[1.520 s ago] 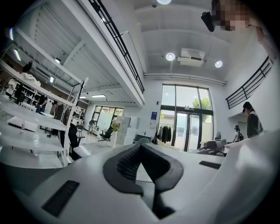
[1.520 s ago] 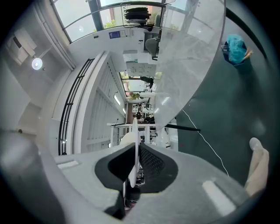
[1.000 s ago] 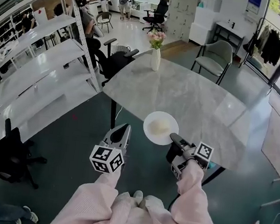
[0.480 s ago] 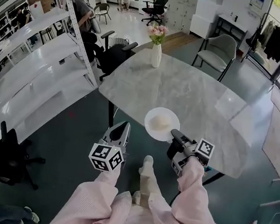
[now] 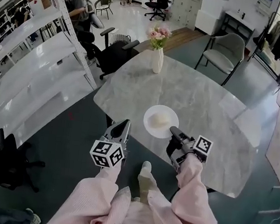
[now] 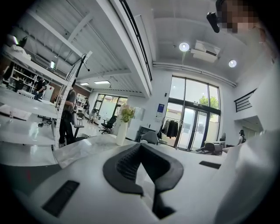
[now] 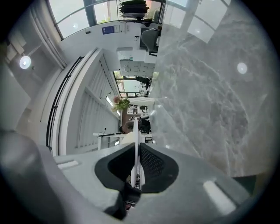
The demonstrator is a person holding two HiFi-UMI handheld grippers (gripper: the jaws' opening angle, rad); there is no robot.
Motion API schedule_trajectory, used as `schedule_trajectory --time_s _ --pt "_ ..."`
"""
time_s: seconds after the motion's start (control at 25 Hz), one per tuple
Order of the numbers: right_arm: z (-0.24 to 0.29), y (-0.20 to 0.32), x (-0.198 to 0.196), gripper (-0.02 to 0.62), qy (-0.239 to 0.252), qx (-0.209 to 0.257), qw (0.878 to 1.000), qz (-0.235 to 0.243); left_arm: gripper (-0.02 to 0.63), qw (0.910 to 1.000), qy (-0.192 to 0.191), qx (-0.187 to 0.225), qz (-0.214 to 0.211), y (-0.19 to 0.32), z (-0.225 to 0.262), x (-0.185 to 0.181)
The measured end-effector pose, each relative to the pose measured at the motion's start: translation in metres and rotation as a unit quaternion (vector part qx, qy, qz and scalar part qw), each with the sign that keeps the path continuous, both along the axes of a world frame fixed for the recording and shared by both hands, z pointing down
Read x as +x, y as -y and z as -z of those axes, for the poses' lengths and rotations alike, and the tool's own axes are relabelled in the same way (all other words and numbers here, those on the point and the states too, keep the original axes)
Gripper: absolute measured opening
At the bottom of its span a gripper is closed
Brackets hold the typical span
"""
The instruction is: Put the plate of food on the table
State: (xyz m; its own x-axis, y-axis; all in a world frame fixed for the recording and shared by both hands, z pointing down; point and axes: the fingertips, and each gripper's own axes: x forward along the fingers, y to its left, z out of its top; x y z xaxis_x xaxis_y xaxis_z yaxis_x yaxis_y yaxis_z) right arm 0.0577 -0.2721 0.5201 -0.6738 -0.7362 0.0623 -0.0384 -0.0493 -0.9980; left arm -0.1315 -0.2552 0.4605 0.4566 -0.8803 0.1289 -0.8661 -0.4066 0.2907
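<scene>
A round white plate (image 5: 160,121) with a pale mound of food (image 5: 159,119) hangs over the near part of the grey marble table (image 5: 206,101), just inside its edge. I cannot tell whether it touches the tabletop. My right gripper (image 5: 173,133) is shut on the plate's near rim. In the right gripper view the plate (image 7: 136,140) runs edge-on between the jaws of the right gripper (image 7: 136,164), with the table (image 7: 205,87) alongside. My left gripper (image 5: 123,126) hovers left of the plate, off the table's edge, jaws together and empty. In the left gripper view the left gripper (image 6: 142,166) points across the table (image 6: 87,146).
A white vase of pink flowers (image 5: 157,56) stands at the table's far side, and the vase (image 6: 121,132) shows in the left gripper view too. White shelving (image 5: 29,66) lines the left. Black office chairs (image 5: 114,53) and a grey armchair (image 5: 226,51) stand beyond the table. My foot (image 5: 144,172) is below.
I have stepped closer to the table. The plate, held by the right gripper, has gone from overhanging the table's near edge to lying over the tabletop. The left gripper has kept its place beside it.
</scene>
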Motion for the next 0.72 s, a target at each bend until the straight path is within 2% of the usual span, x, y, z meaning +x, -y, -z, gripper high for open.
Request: schedule_trajectory --time_s 0.48,0.72 --pt "-0.039 0.108 0.002 0.021 -0.029 0.01 0.999 0.029 -0.005 0.9975 0.006 -0.07 -0.004 0.103 -0.049 0.021" --pt "-0.066 0.131 0.01 0.021 -0.035 -0.028 0.999 0.014 -0.005 0.9944 0.01 -0.105 -0.006 0.128 -0.074 0.028"
